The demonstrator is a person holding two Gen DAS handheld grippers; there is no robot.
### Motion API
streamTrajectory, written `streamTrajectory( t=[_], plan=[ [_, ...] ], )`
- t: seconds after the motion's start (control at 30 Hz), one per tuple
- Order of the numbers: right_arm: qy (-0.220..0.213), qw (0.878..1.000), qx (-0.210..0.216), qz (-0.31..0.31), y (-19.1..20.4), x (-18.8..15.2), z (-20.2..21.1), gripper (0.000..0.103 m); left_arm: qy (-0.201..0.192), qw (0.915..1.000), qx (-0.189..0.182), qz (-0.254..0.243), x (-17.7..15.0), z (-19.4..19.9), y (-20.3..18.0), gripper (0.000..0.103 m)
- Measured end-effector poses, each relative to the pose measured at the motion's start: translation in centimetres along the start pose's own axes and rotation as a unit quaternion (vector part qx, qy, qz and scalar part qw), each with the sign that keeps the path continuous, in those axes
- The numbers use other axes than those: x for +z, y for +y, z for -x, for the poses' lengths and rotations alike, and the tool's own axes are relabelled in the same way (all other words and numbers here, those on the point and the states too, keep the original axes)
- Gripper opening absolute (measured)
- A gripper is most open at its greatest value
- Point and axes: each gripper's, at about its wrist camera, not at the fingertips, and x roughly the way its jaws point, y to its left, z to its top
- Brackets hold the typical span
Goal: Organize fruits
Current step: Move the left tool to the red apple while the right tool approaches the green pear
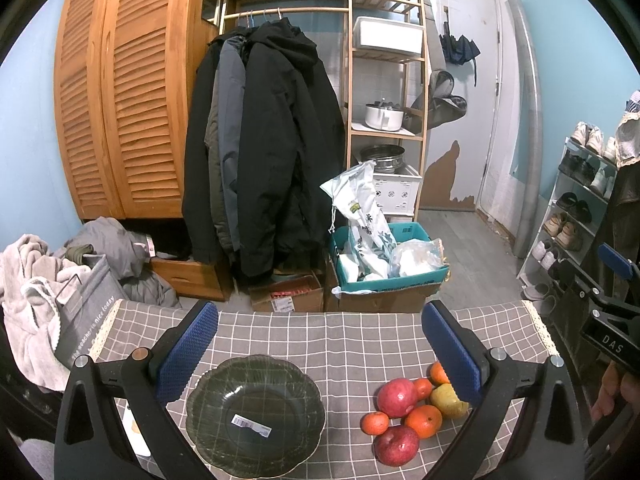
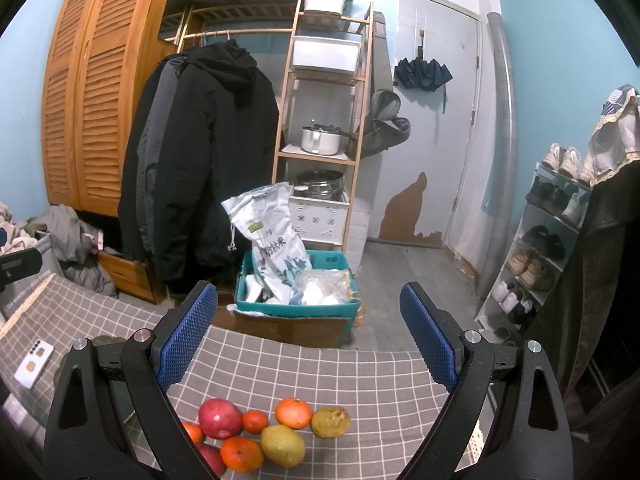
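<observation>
two grippers we hold over the checked cloth (image 1: 360, 340), both with fingers wide apart and gripping nothing: our left gripper (image 1: 320, 356) above the glass plate (image 1: 224, 432), our right gripper (image 2: 308, 344) above the fruit. apples (image 2: 220, 418), oranges (image 2: 293, 413) and pears (image 2: 282, 445) lie bunched together right of the plate, well apart from it; a phone (image 2: 34, 364) lies left.

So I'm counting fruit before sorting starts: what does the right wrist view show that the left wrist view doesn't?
Only the right wrist view shows a second yellow-green pear and a white phone on the cloth. Only the left wrist view shows the whole glass plate, bare but for a barcode sticker. Both show the red apple, the oranges, one pear and the checked tablecloth.
</observation>
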Motion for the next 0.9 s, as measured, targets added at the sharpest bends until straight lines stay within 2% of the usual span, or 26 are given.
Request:
streamTrajectory(
  t=[0.5, 0.67, 0.9],
  plan=[
    [0.003, 1.000, 0.001, 0.001, -0.7, 0.1, 0.0, 0.091, 0.007, 1.0000, -0.003, 0.003, -0.4, -0.3, -0.2, 0.103],
    [0.028, 1.000, 0.005, 0.006, 2.0, -1.1, -0.8, 0.091, 0.018, 0.9998, -0.010, 0.002, -2.0, -1.1, -1.0, 0.103],
    [0.079, 0.997, 0.018, 0.007, 2.1, -2.5, -2.8, 0.091, 0.050, 0.9986, -0.007, -0.016, -2.8, -3.1, -1.9, 0.103]
  ],
)
